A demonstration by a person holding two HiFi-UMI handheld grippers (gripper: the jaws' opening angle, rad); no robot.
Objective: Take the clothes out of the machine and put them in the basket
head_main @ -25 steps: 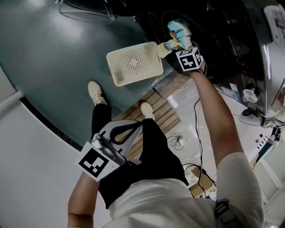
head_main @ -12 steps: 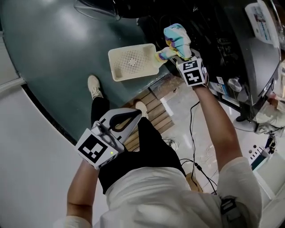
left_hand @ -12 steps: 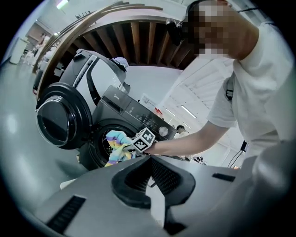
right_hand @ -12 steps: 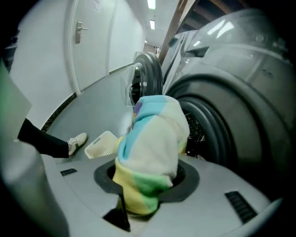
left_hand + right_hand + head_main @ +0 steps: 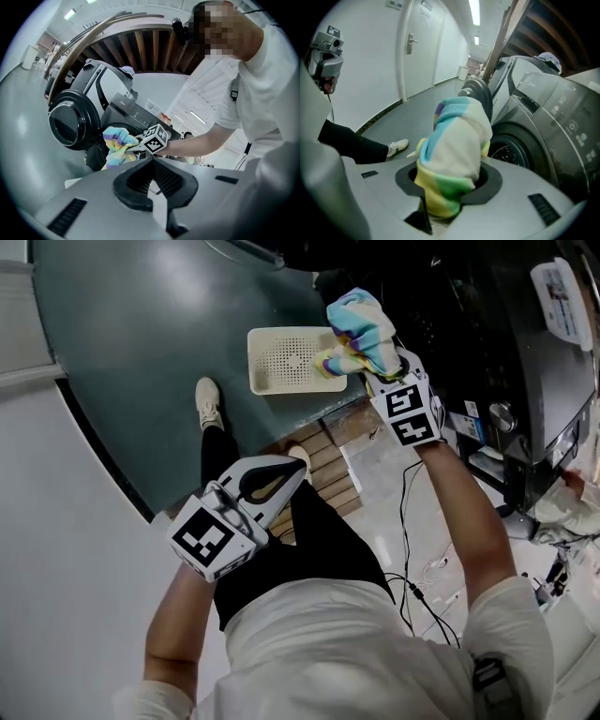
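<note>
My right gripper is shut on a bunched pastel rainbow cloth, held up in the air. In the head view the cloth overlaps the right edge of the cream perforated basket on the floor. The same cloth fills the jaws in the right gripper view. Behind it stands the washing machine, its dark drum opening showing. The left gripper view shows the cloth in front of the machine's open round door. My left gripper hangs near the person's thigh, jaws together and empty.
The person's black trouser legs and white shoes stand between me and the basket. A slatted wooden board lies on the floor by the feet, with loose cables beside it. The teal floor meets a white wall at left.
My right gripper has risen with the cloth, away from the machine's opening and to the basket's right edge. The left gripper has lifted a little.
</note>
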